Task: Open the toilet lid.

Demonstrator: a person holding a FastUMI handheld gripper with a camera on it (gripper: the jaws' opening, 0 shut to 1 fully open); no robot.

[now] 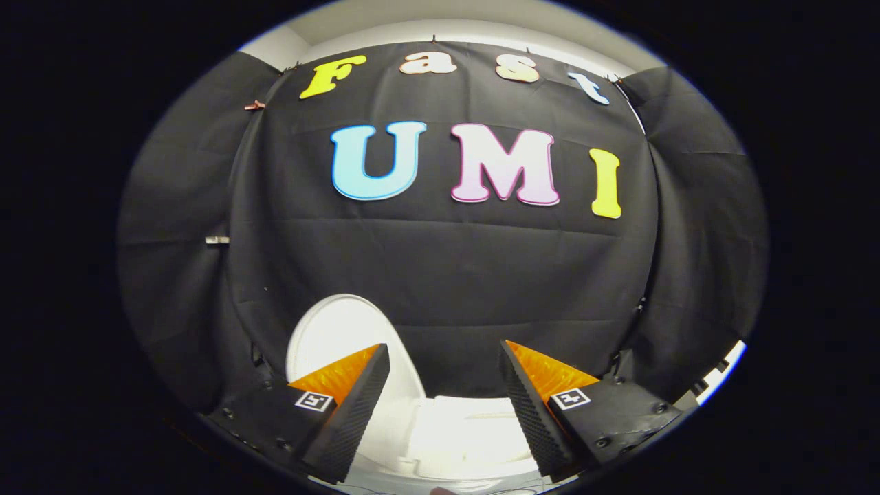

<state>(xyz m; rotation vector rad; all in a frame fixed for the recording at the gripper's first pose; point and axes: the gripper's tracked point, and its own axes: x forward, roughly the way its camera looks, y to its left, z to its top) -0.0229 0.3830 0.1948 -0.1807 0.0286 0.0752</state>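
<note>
The gripper (443, 357) points level toward the booth's back wall, tilted slightly down, with its two fingers spread wide and nothing held between them. The left finger (347, 405) overlaps the lid (337, 330), which stands raised and leans toward the left of the toilet; whether the finger touches it cannot be told. The right finger (533, 405) is well apart from the lid, over the right side of the toilet (454, 440).

The toilet is white and sits low, just ahead of and under the fingers, its tank or rear part glaring brightly between them so that detail is washed out. Behind it hangs black cloth (447, 275), creased in horizontal folds, covering the back wall and both side panels. Above the cloth a pale wall and ceiling (426, 17) show. A small clip (254, 106) pins the cloth at the upper left.
</note>
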